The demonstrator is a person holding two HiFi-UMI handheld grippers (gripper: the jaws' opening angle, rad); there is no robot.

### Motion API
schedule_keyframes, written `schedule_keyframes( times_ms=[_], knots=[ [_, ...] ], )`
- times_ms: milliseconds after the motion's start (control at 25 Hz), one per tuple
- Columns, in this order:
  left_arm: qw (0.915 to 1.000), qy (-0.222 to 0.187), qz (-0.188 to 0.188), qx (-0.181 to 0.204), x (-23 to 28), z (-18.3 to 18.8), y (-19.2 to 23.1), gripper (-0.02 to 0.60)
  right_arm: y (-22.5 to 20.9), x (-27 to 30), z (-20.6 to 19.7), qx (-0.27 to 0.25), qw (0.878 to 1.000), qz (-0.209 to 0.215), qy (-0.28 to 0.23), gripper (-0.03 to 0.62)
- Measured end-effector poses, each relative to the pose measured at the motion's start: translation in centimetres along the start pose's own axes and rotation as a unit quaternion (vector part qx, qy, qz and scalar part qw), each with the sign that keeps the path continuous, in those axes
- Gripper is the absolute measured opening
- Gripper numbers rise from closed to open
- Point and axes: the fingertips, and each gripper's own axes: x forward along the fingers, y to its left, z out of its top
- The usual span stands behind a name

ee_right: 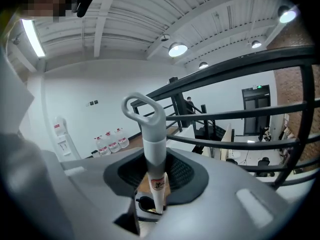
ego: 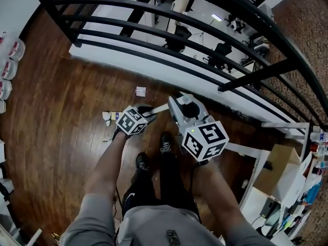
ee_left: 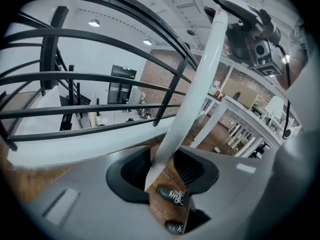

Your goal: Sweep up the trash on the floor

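A long white handle (ego: pixel 160 108) runs between my two grippers over the dark wood floor. My left gripper (ego: pixel 148 111) is shut on its lower part; in the left gripper view the handle (ee_left: pixel 192 94) rises from the jaws (ee_left: pixel 162 171) toward the right gripper (ee_left: pixel 250 31). My right gripper (ego: pixel 177 104) is shut on the upper part, and the handle's loop end (ee_right: pixel 145 109) stands above those jaws (ee_right: pixel 156 176). A white scrap of trash (ego: pixel 140 91) lies ahead near the railing, and small pieces (ego: pixel 108 116) lie left of the left gripper. The handle's lower end is hidden.
A black railing (ego: pixel 169 19) with a white base edge runs across ahead, with a lower floor beyond. Water bottles (ego: pixel 10 60) line the left wall. A white table (ego: pixel 266 158) and a cardboard box (ego: pixel 279 168) stand to the right. The person's shoes (ego: pixel 165 143) are below the grippers.
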Motion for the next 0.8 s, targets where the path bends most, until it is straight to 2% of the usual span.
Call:
schedule_keyframes(
  times_ms=[200, 360, 520, 680, 800],
  knots=[
    [0.9983, -0.026, 0.043, -0.031, 1.1, 3.3, 2.5, 0.150, -1.9, 1.6, 2.2, -0.024, 0.999, 0.037, 0.004, 0.094],
    [0.9962, -0.039, 0.067, -0.039, 1.3, 3.8, 2.3, 0.147, -2.2, 1.3, 2.5, -0.037, 0.996, 0.076, 0.010, 0.094],
    [0.9909, -0.078, 0.093, -0.057, -2.4, 2.1, 0.7, 0.143, 2.5, 1.0, 2.9, -0.056, 0.990, 0.130, 0.001, 0.094],
    [0.9888, -0.074, 0.090, -0.093, -7.2, 2.2, -0.2, 0.137, 6.4, 2.7, 5.9, -0.054, 0.981, 0.183, 0.017, 0.092],
    [0.9822, -0.088, 0.100, -0.132, -10.8, -0.9, -1.6, 0.140, 10.5, 3.1, 4.9, -0.053, 0.976, 0.207, 0.042, 0.091]
  ],
)
